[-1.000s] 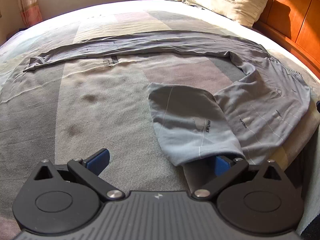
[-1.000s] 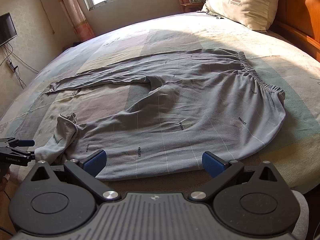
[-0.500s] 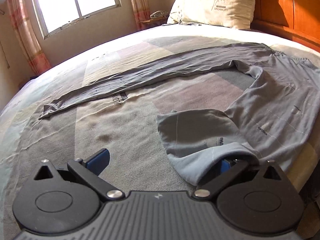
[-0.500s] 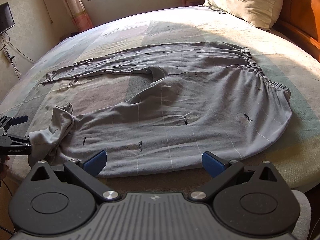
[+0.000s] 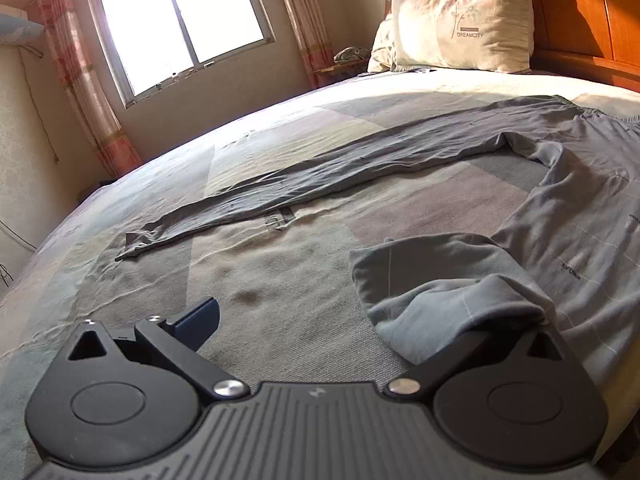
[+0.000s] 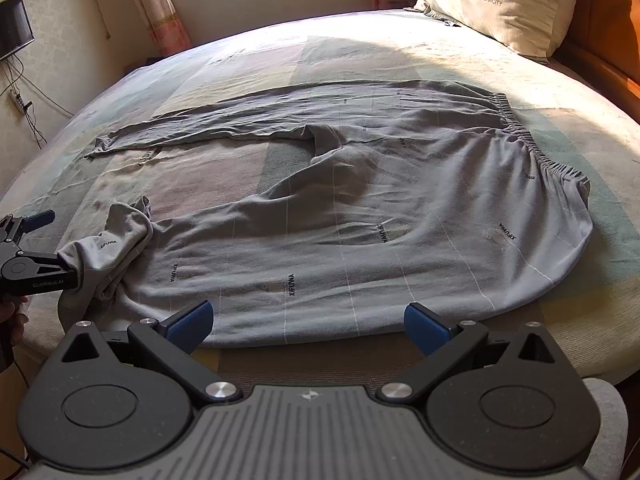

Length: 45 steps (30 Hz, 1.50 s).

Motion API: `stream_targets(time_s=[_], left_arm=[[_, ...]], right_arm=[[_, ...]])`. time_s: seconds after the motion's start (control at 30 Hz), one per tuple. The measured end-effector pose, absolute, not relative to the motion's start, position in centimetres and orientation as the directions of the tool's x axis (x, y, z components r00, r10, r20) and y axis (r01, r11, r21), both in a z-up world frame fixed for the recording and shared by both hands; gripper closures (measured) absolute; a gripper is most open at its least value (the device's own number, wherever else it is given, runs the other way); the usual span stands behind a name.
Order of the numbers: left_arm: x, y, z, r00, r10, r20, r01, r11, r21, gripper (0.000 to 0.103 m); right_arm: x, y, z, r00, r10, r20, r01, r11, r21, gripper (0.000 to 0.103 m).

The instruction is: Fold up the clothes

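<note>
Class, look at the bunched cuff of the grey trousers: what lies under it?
The cuff drapes over one finger of the left gripper. That pad is covered; the bedspread lies beneath.

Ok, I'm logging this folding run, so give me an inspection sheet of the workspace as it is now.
Surface: bed, patchwork cover, wrinkled.
Job's things: grey trousers spread flat, waistband toward the headboard; near leg's cuff bunched and draped over one finger of the left gripper.
Clutter: pillow at the head.
Grippers: left gripper open; right gripper open, empty, at the trousers' near edge.
Cables: wires on the wall.
Surroundings: window, curtains, wooden headboard, screen.
</note>
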<state>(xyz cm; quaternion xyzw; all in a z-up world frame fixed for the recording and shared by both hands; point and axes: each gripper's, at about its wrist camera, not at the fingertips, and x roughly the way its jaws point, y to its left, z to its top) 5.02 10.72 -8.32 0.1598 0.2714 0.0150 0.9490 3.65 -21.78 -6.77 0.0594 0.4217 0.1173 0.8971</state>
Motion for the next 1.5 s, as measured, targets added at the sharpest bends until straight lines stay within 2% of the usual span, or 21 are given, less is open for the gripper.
stream_targets(time_s=[0.33,0.7,0.93,1.5], left_arm=[[2.4,15.1,-5.3,0.873,0.242,-0.425,-0.102,0.940,0.325,0.001],[-0.6,20.7,-4.4,0.818,0.437,-0.375,-0.260,0.861,0.436,0.001],[-2.9,20.2,-5.0,0.820,0.459,-0.342,-0.268,0.836,0.479,0.000],[-1.1,17.7,-4.1,0.864,0.394,-0.313,-0.073,0.714,0.696,0.000]], right_arm=[[3.7,-20.9,-7.0,0.604,0.276,-0.747,-0.184,0.961,0.206,0.000],[3.8,-19.5,-7.1,0.588,0.292,-0.754,-0.219,0.955,0.200,0.000],[3.9,-19.1,-7.4,0.580,0.292,-0.761,-0.223,0.955,0.197,0.000],[4.0,-18.5,-7.9,0.560,0.297,-0.773,-0.234,0.952,0.197,0.000]])
